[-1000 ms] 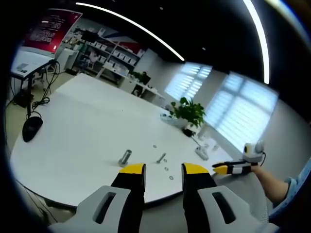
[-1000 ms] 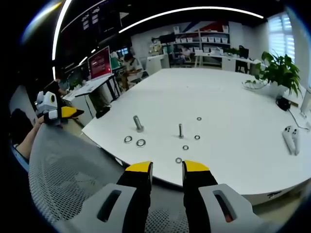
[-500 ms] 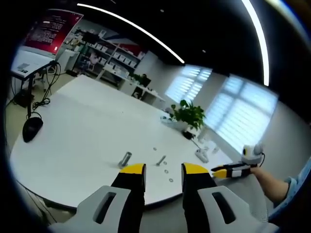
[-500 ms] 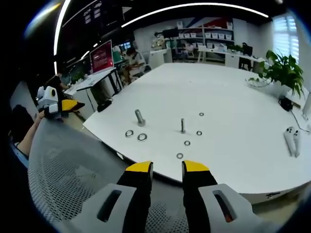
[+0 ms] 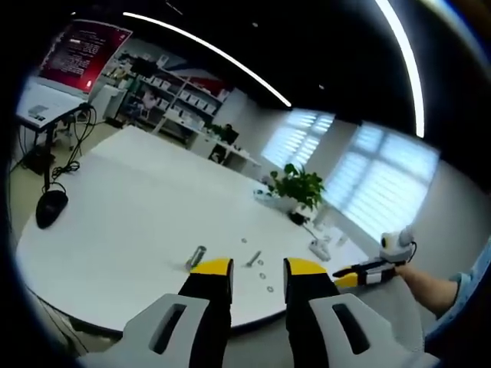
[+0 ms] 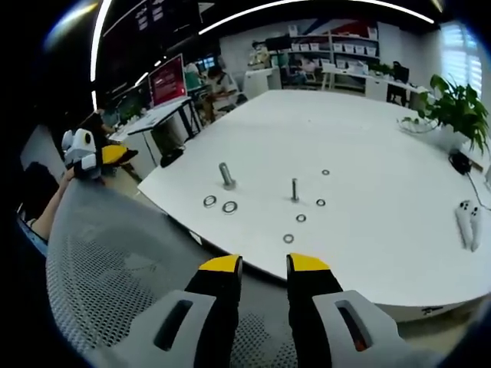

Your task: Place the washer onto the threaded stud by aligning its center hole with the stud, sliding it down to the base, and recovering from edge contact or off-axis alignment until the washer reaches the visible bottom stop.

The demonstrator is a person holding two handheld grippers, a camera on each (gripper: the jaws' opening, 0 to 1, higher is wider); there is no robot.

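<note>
On the table [image 6: 383, 138], washers [image 6: 230, 207] lie around two upright studs [image 6: 294, 189].

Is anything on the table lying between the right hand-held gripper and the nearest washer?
Nothing visible: the right hand-held gripper hangs off the table edge, and only bare tabletop lies before the nearest washer.

An open-plan office or lab space: a large white table [image 6: 368, 138] stands in the middle, with shelving full of boxes [image 6: 337, 57] along the back wall, desks with monitors [image 6: 170, 79], long strip lights [image 5: 207, 47] on a dark ceiling, blinds on the windows [image 5: 380, 180], a potted plant [image 5: 298, 186] and a mesh office chair [image 6: 115, 261].
</note>
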